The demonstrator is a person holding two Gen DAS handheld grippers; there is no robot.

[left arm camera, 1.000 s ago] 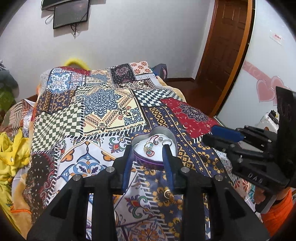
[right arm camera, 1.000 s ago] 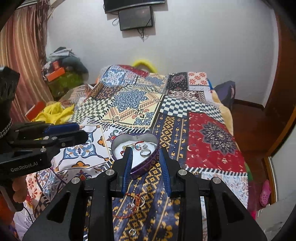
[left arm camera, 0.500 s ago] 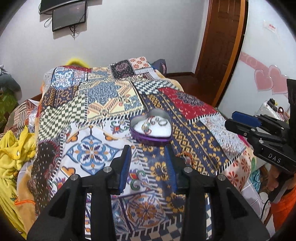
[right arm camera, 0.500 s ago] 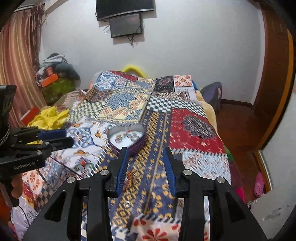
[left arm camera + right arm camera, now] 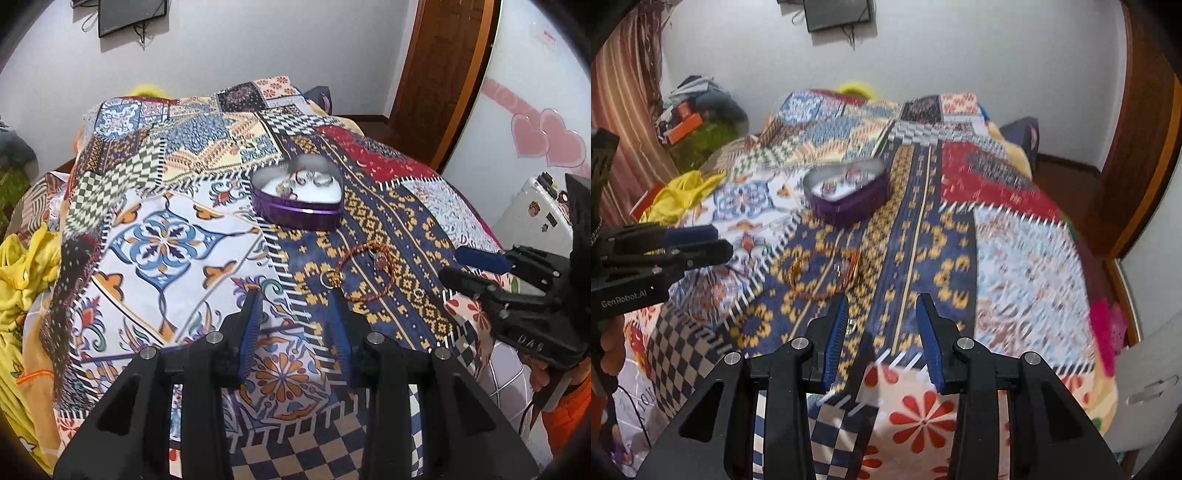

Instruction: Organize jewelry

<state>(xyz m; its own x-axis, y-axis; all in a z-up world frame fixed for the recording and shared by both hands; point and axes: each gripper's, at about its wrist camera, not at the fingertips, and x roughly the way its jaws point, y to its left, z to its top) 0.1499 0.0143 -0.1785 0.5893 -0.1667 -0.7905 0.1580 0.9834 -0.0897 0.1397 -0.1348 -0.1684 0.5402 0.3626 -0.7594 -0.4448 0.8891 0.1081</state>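
A purple heart-shaped tin (image 5: 299,195) with a white lining sits on the patchwork quilt, with rings and small pieces inside. Nearer to me lie a red cord bracelet (image 5: 365,271), a gold ring (image 5: 327,277) and a small silver ring (image 5: 419,292). My left gripper (image 5: 294,299) hovers open just short of the gold ring, with nothing between its fingers. My right gripper (image 5: 882,301) is open and holds nothing, over the blue and gold strip. In the blurred right wrist view the tin (image 5: 849,195) stands beyond it and the bracelet (image 5: 846,269) lies just ahead to its left.
The quilt (image 5: 166,236) covers a bed whose near edge drops off under both grippers. Yellow cloth (image 5: 22,280) is bunched at the left. A wooden door (image 5: 436,74) and a white cabinet (image 5: 535,206) stand to the right. A hand (image 5: 611,343) holds the left gripper.
Both grippers have drawn back from the tin, which stood between their fingers and now sits farther off. The loose bracelet and rings have come into view. Both jaws stand slightly wider.
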